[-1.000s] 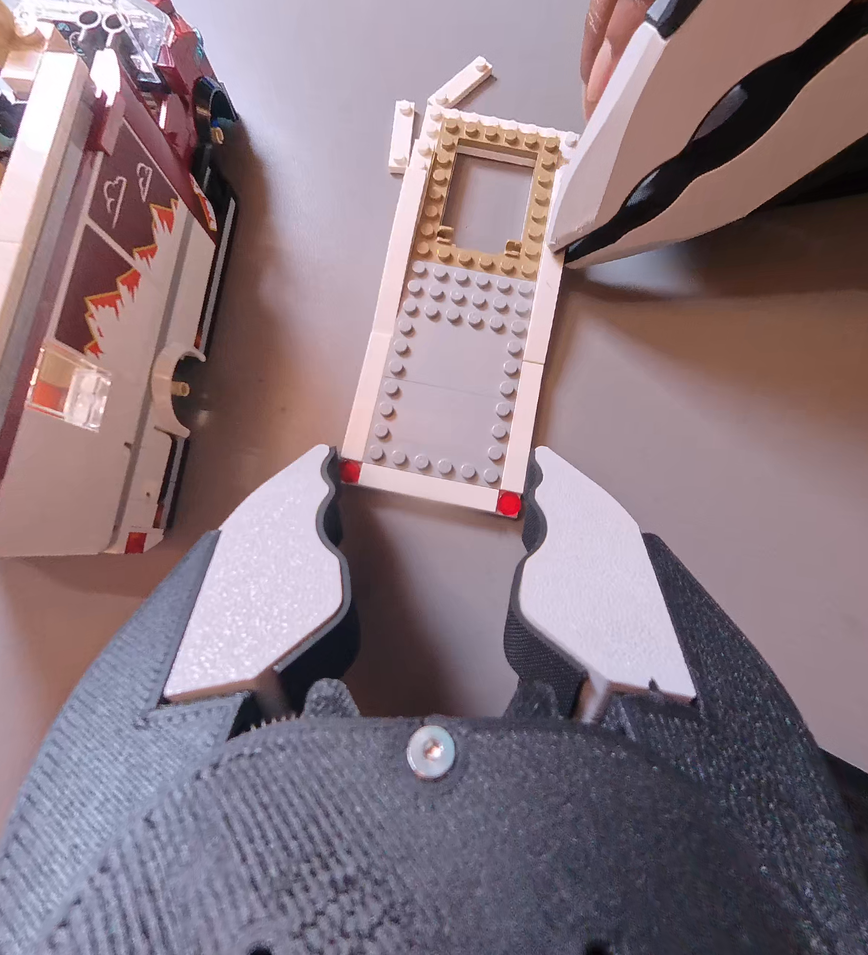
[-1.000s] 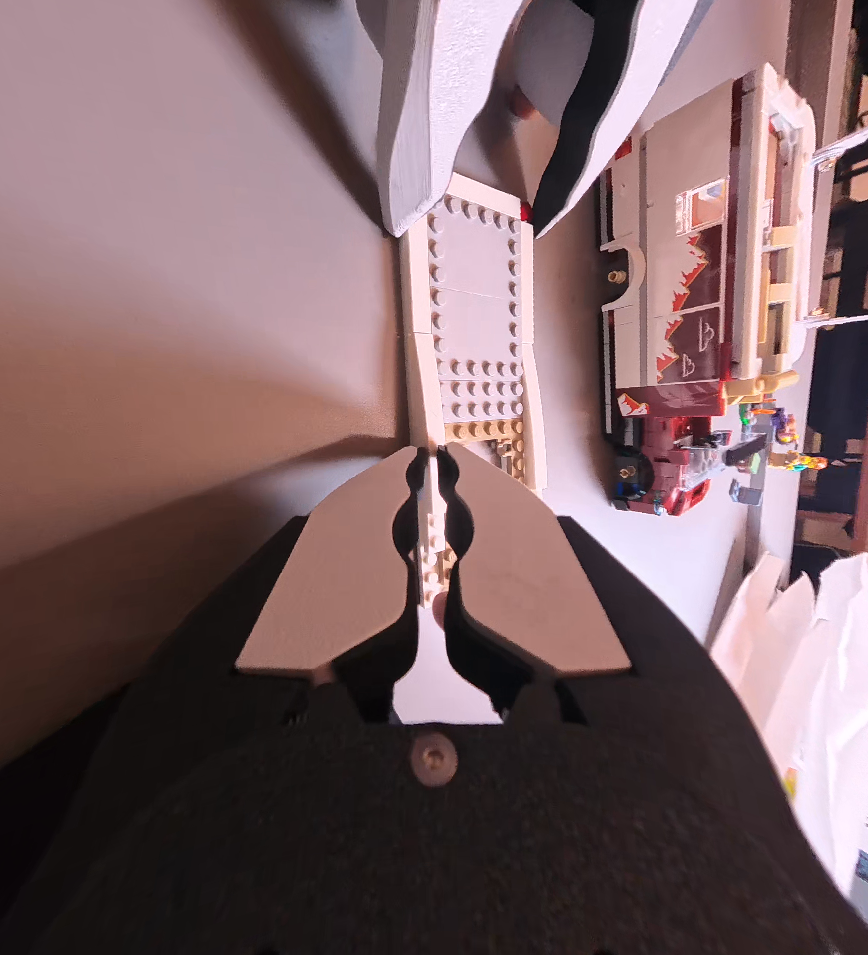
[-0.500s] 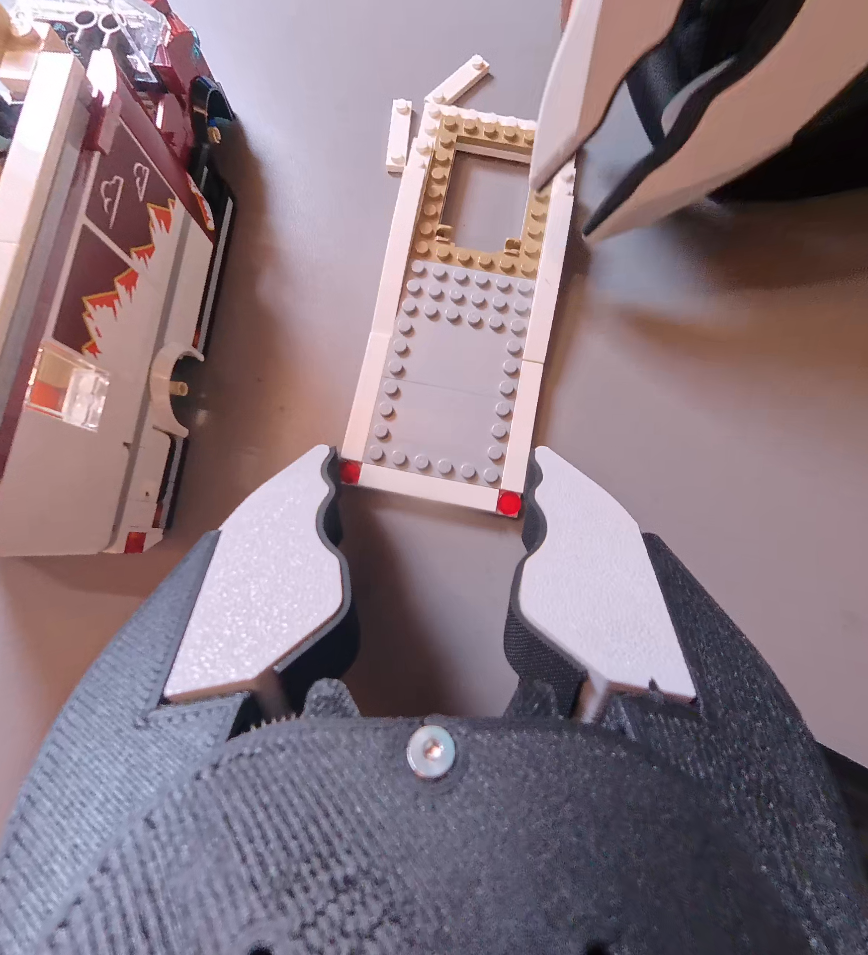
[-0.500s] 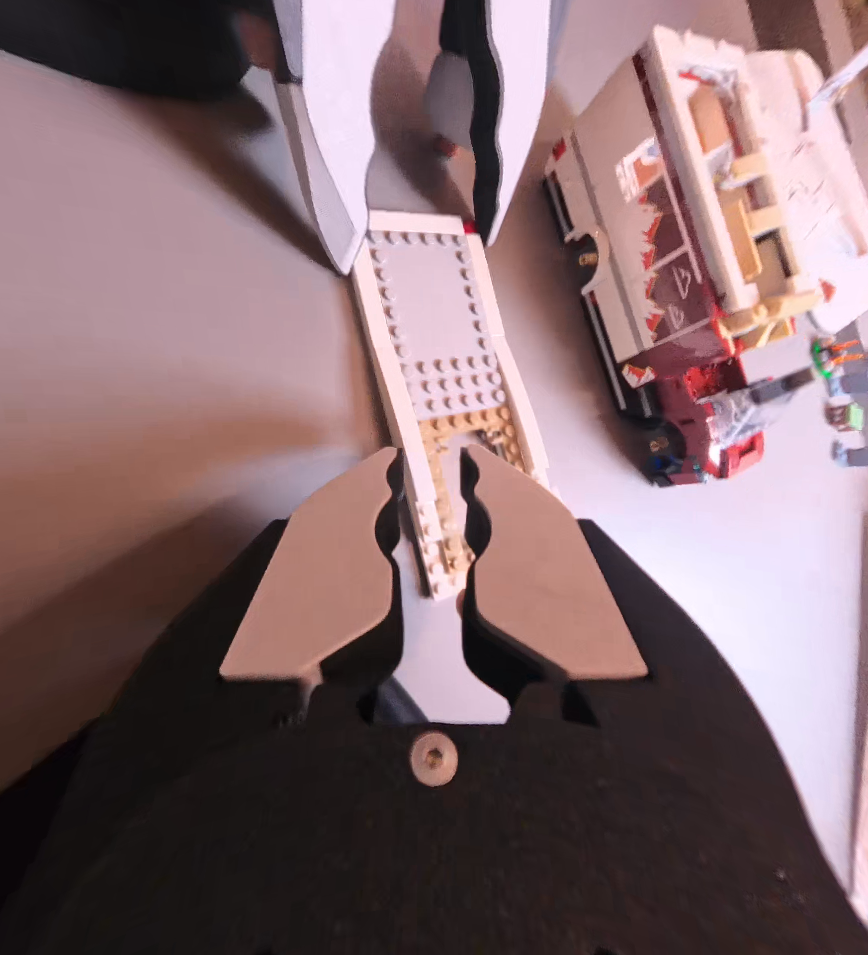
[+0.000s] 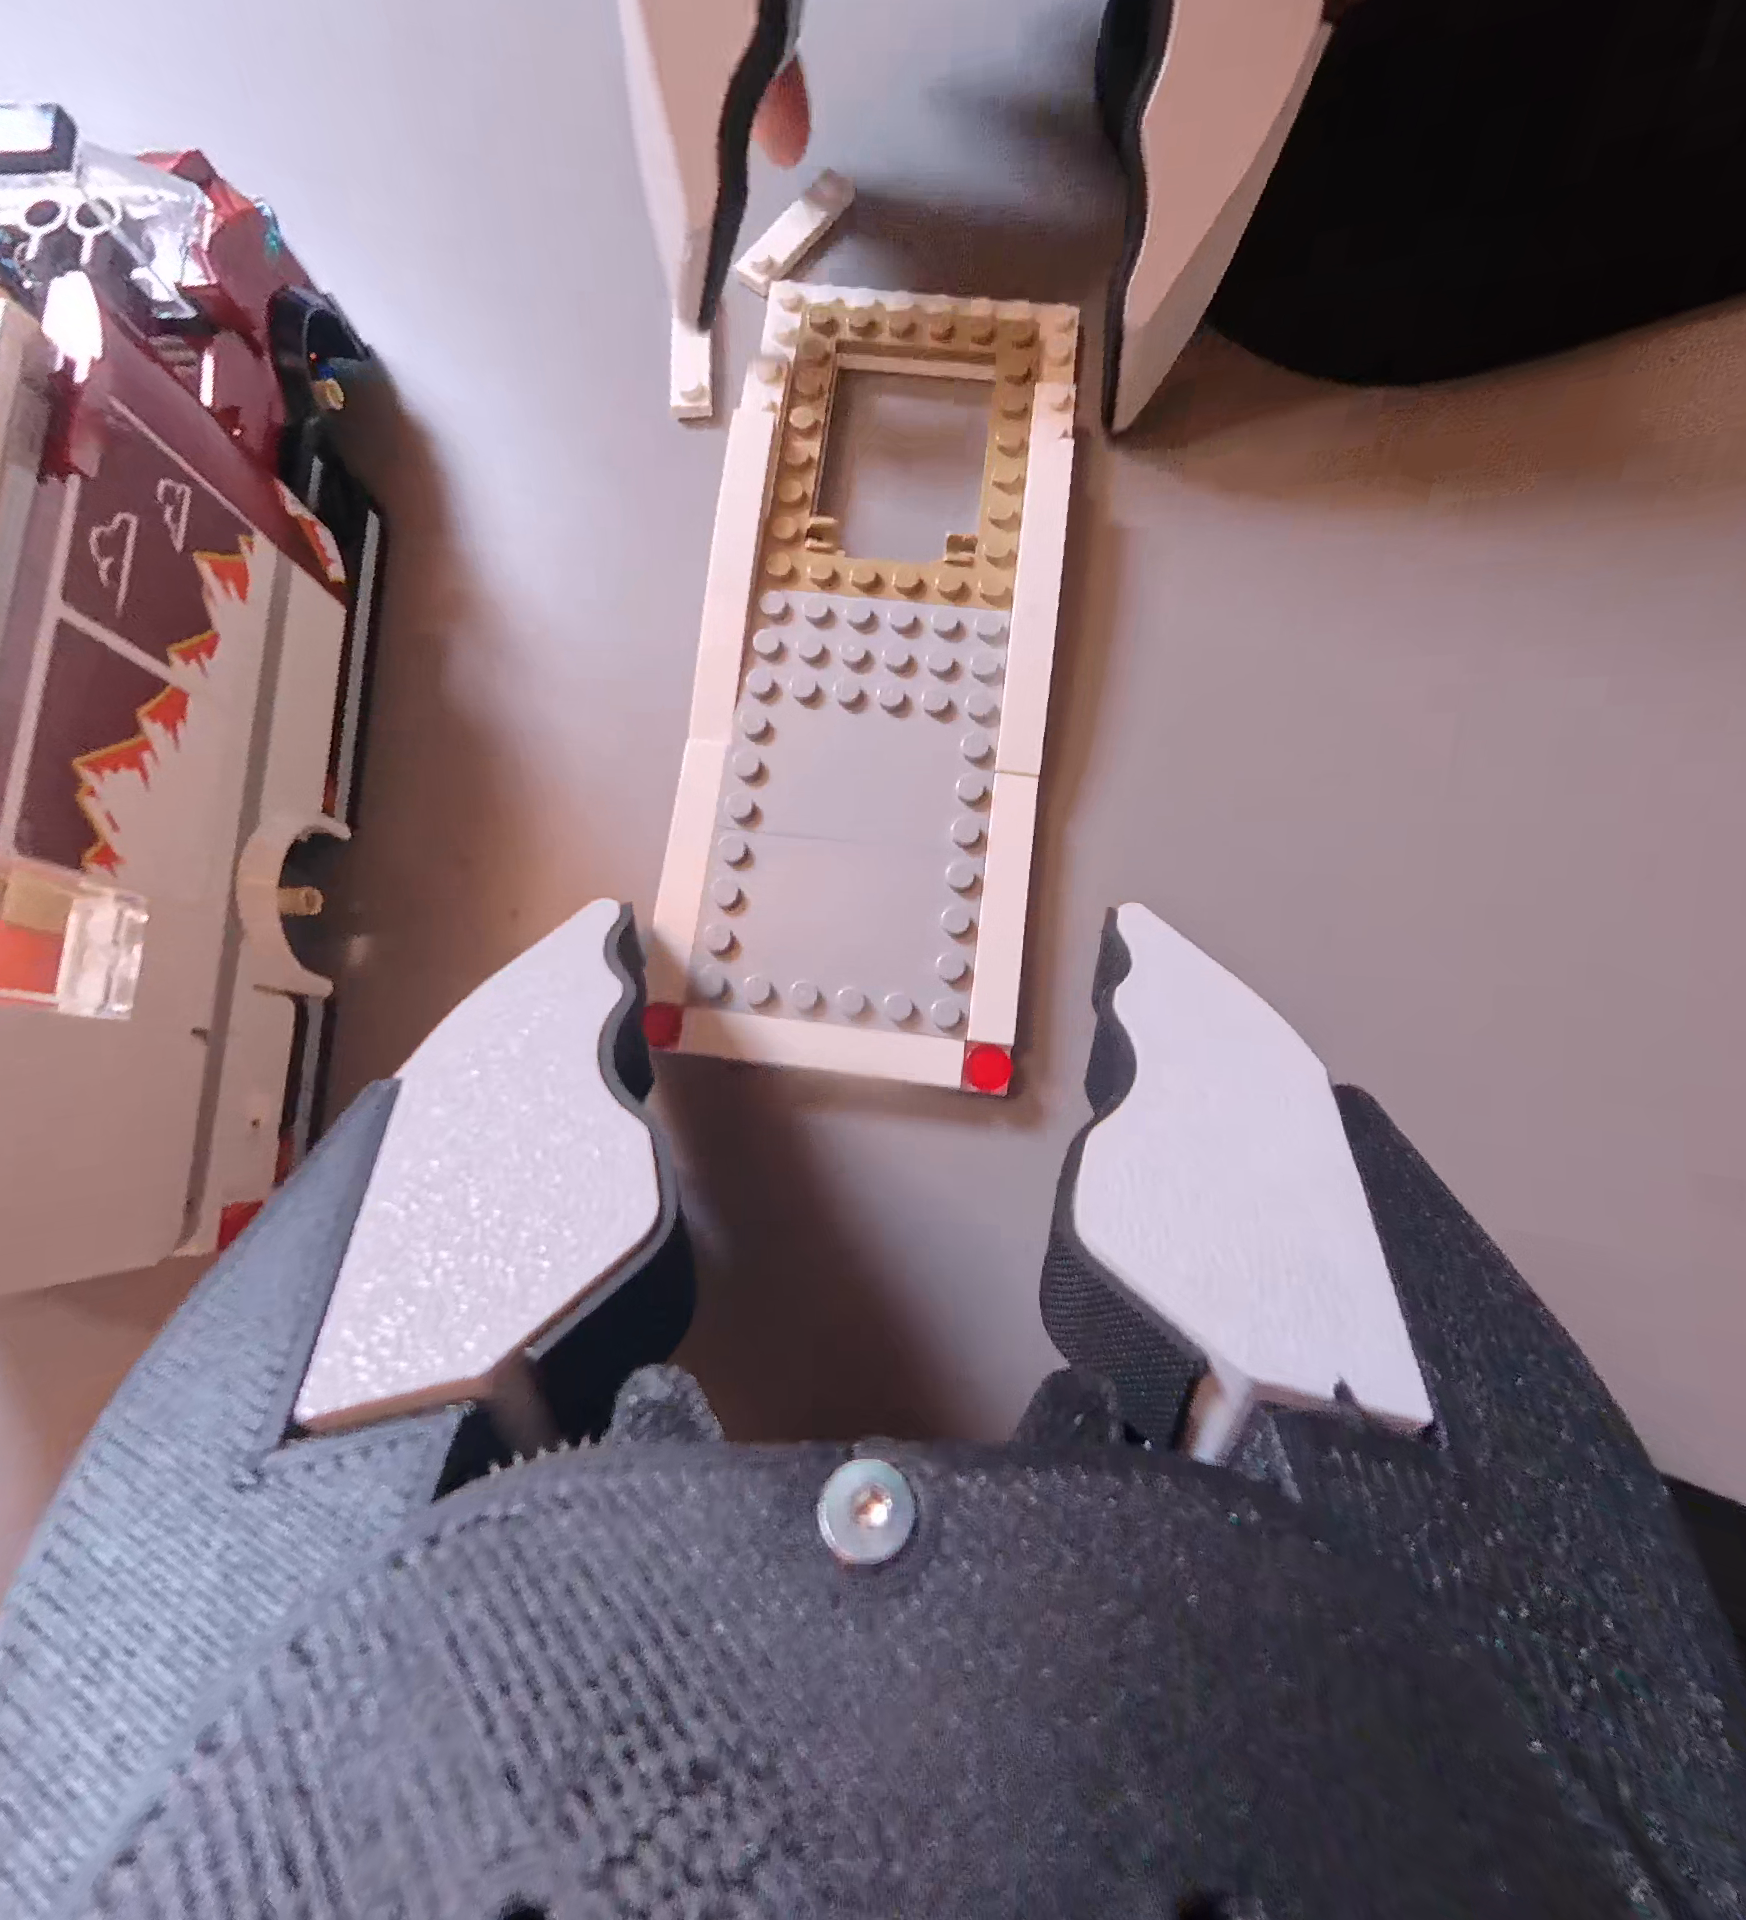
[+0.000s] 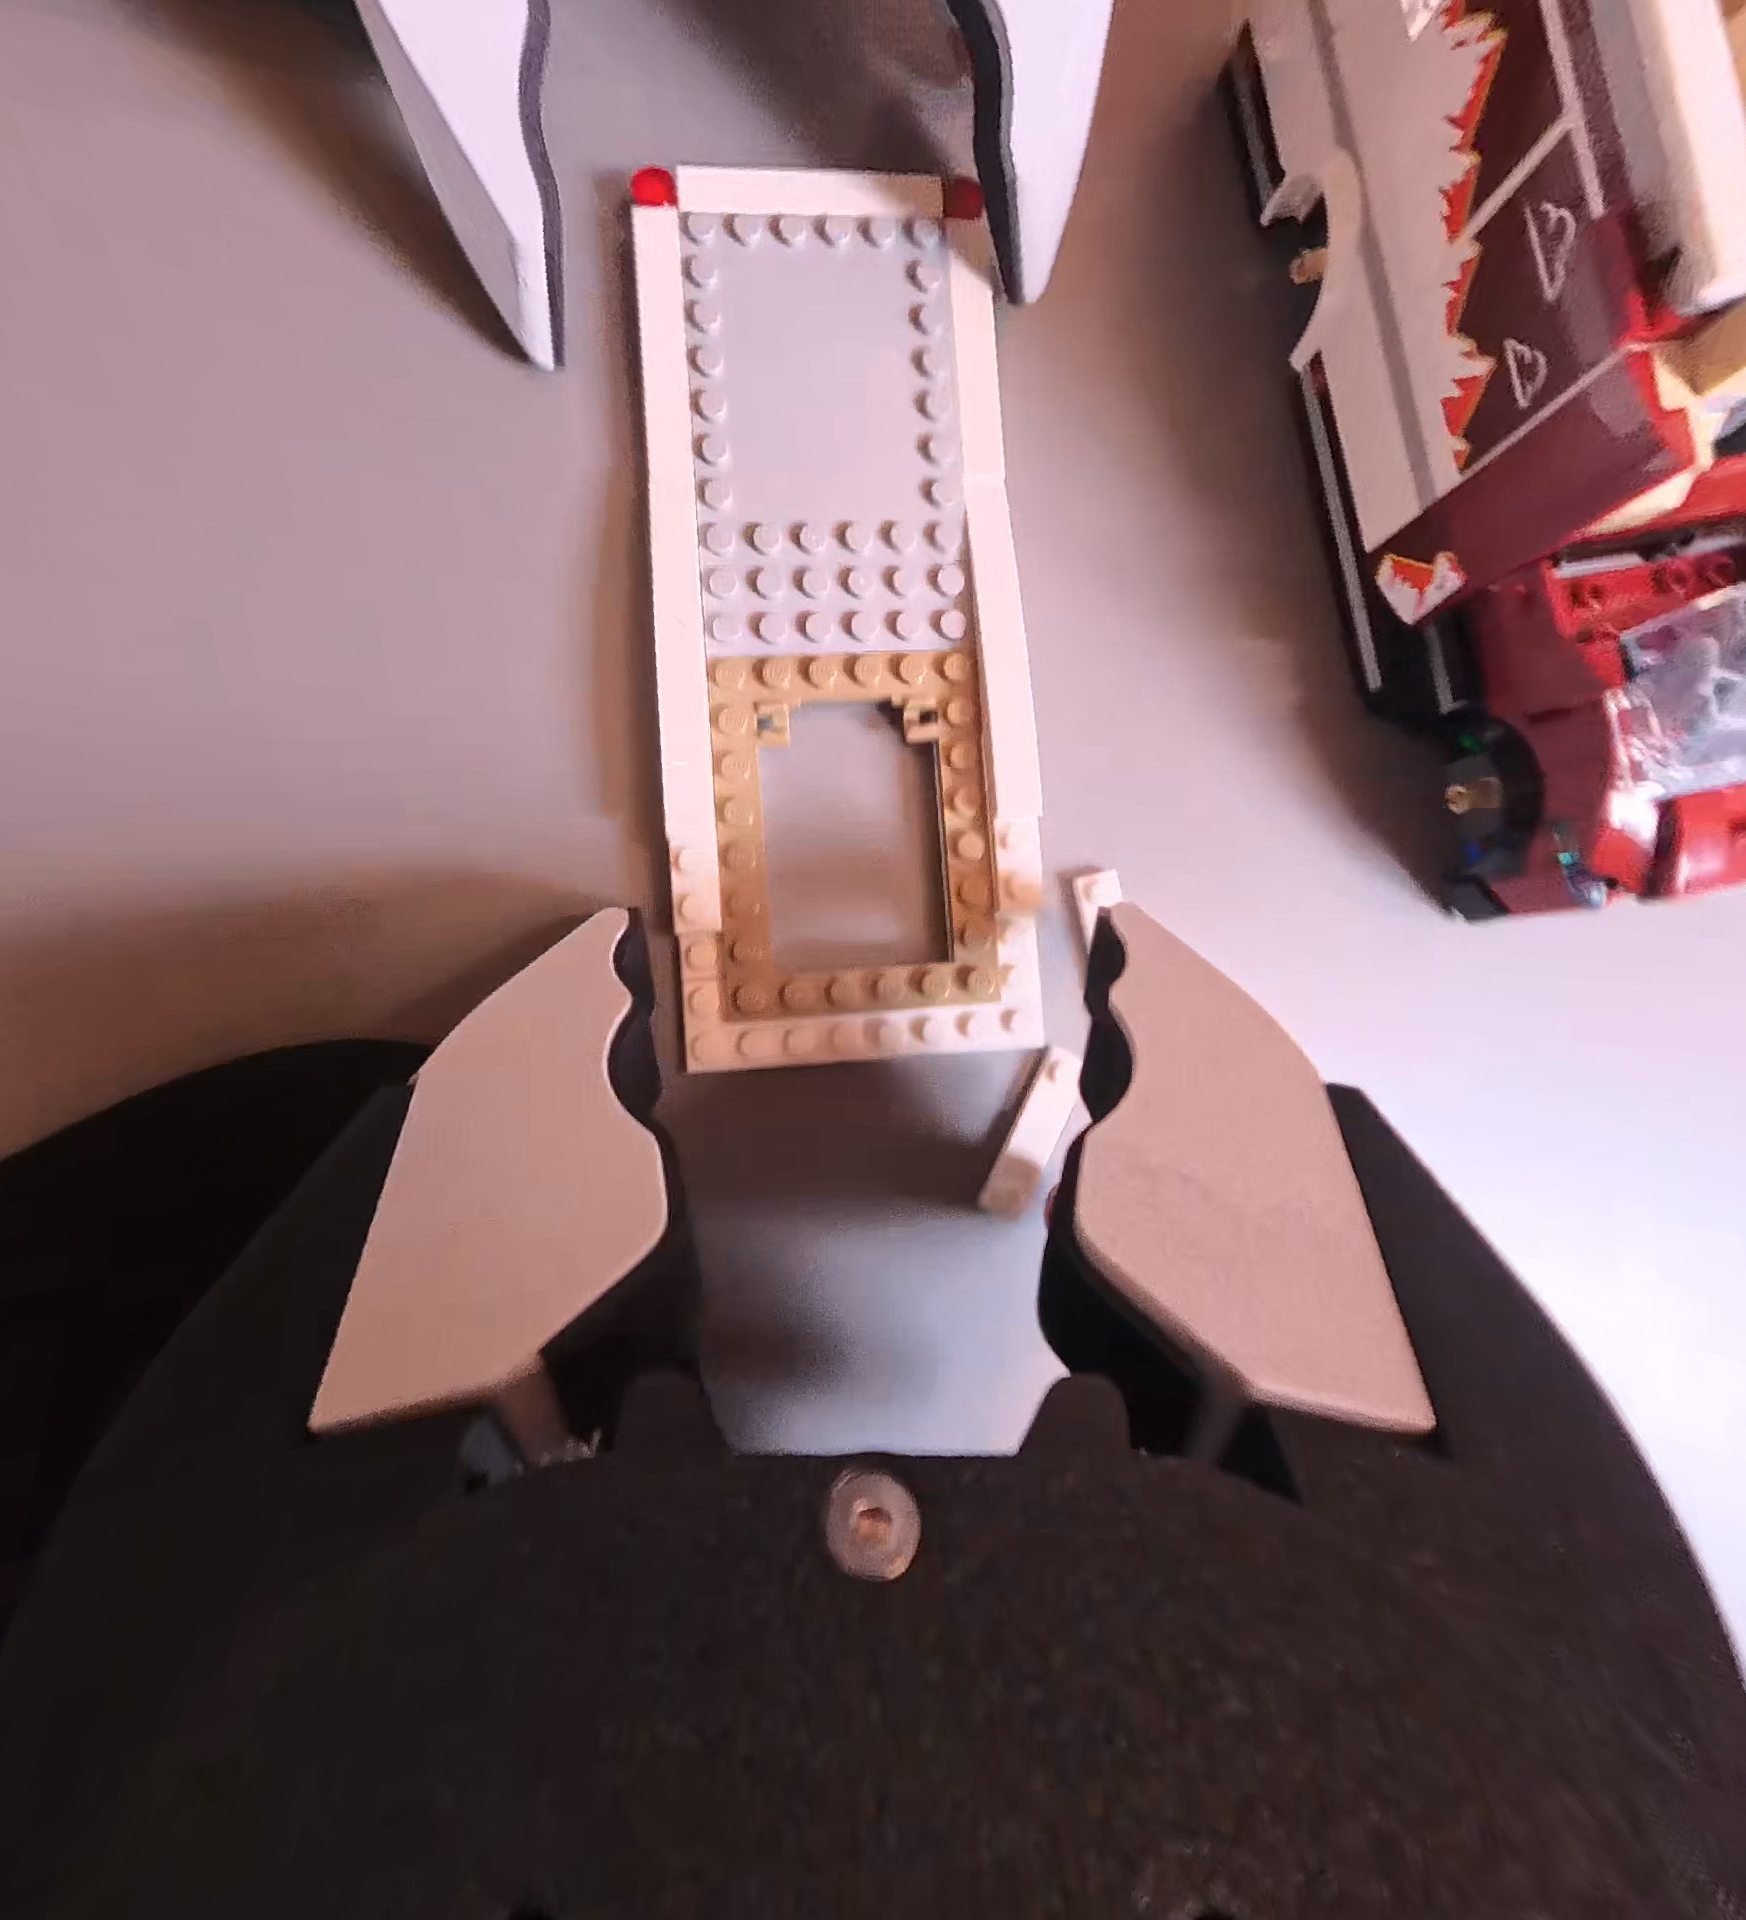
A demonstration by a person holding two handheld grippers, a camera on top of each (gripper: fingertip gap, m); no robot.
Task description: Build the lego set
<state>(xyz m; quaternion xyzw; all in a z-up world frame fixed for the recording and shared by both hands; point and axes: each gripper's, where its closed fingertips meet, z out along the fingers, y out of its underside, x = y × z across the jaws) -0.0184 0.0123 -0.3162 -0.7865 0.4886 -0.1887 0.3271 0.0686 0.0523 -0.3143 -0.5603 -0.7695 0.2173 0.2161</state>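
- Plastic brick panel (image 5: 853, 748): long flat assembly, grey studded middle, tan frame w/ open window at one end, white strips along the edges, two red round studs at the other end. It lies flat on the worktop (image 5: 1420, 727), between the two grippers.
- Handling, my judgement: light and stiff, but made of many clipped pieces, so it can bend or break at the seams if squeezed in the middle. Smooth white edges look slippery. Better to take it across the width at an end, or support both ends.
- Left gripper (image 5: 867, 977): jaws wide apart, holding nothing. One fingertip is just beside the red-stud corner, the other is clear of the panel.
- Right gripper (image 6: 864, 971): jaws also wide apart, empty, on both sides of the tan end. Two small white plates (image 6: 1030, 1148) lie loose near one finger.
- Worktop: plain grey-beige, matte, hard.
- Room: big dark-red and white brick model (image 5: 121, 727) stands beside the panel, approx. parallel to it.
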